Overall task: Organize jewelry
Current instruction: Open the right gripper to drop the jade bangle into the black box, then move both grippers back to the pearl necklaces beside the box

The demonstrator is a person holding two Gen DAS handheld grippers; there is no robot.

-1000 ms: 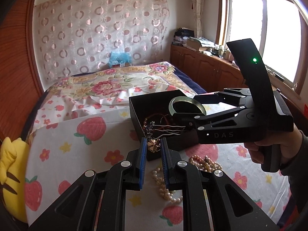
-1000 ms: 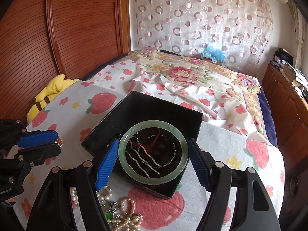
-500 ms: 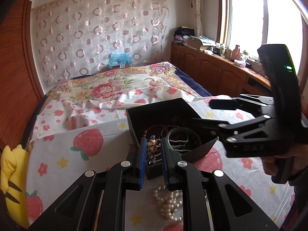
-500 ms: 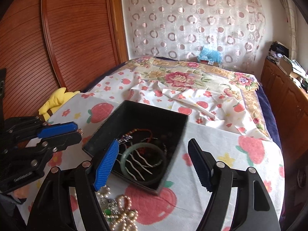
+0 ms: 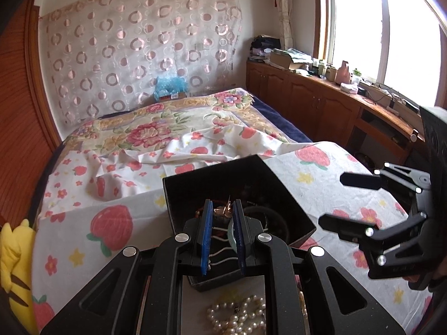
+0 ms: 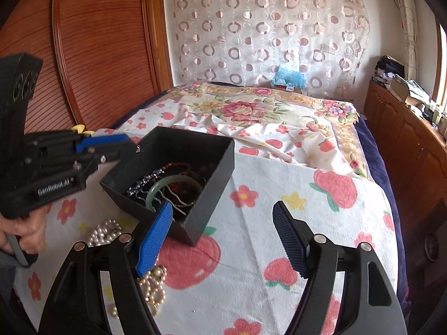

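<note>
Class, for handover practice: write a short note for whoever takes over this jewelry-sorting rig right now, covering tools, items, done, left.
Left tool: shut on a gold flower ornament, above the black box.
Right tool: open, empty, beside the box.
Done: jade bangle lies in the box.
Left: drop the ornament in; pearl strands lie on the sheet in front of the box.

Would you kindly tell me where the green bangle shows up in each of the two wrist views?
Left wrist: the bangle is low centre, mostly hidden behind the left gripper, inside the black box.
Right wrist: bangle left of centre, lying in the box, above the right gripper's left finger.
Shared landmark: the pearls beside the box.
</note>
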